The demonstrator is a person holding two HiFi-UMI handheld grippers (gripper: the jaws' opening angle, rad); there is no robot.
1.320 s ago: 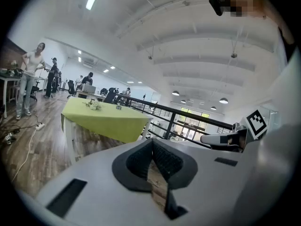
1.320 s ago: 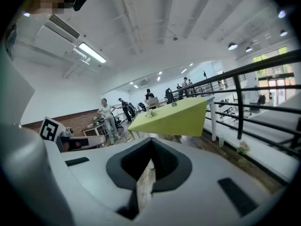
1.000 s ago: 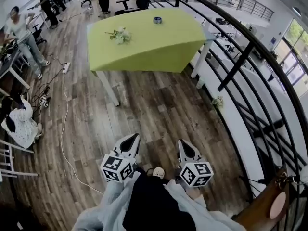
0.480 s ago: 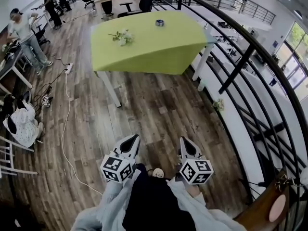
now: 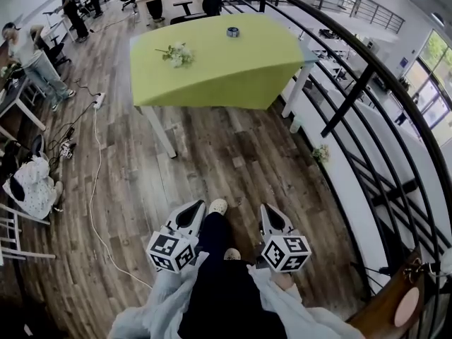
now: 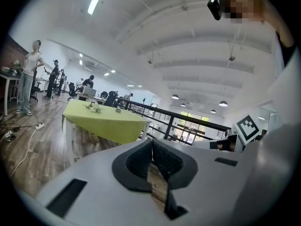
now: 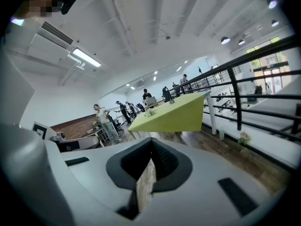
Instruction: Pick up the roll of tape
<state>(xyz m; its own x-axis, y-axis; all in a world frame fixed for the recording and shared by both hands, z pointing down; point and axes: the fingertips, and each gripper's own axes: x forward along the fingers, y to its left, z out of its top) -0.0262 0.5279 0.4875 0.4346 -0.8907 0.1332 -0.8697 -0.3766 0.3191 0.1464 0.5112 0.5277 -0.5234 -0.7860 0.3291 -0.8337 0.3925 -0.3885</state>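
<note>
The roll of tape (image 5: 232,31) is a small dark ring lying on the far side of a green-covered table (image 5: 233,76), several steps ahead of me. It shows tiny in the left gripper view (image 6: 118,110) and in the right gripper view (image 7: 171,101). My left gripper (image 5: 192,212) and right gripper (image 5: 269,214) are held side by side low in front of my body, over the wooden floor, far short of the table. Both have their jaws shut with nothing between them, as seen at the left gripper (image 6: 151,142) and the right gripper (image 7: 151,142).
A small bunch of flowers (image 5: 176,55) lies on the table's left part. A black railing (image 5: 367,76) curves along the right. People (image 5: 28,55) stand at desks on the left, and a white cable (image 5: 92,189) runs across the floor. Office chairs (image 5: 205,2) stand behind the table.
A shoe has stepped forward between the two grippers. The grippers keep their place in front of the body, both still shut. A person at the left has shifted.
</note>
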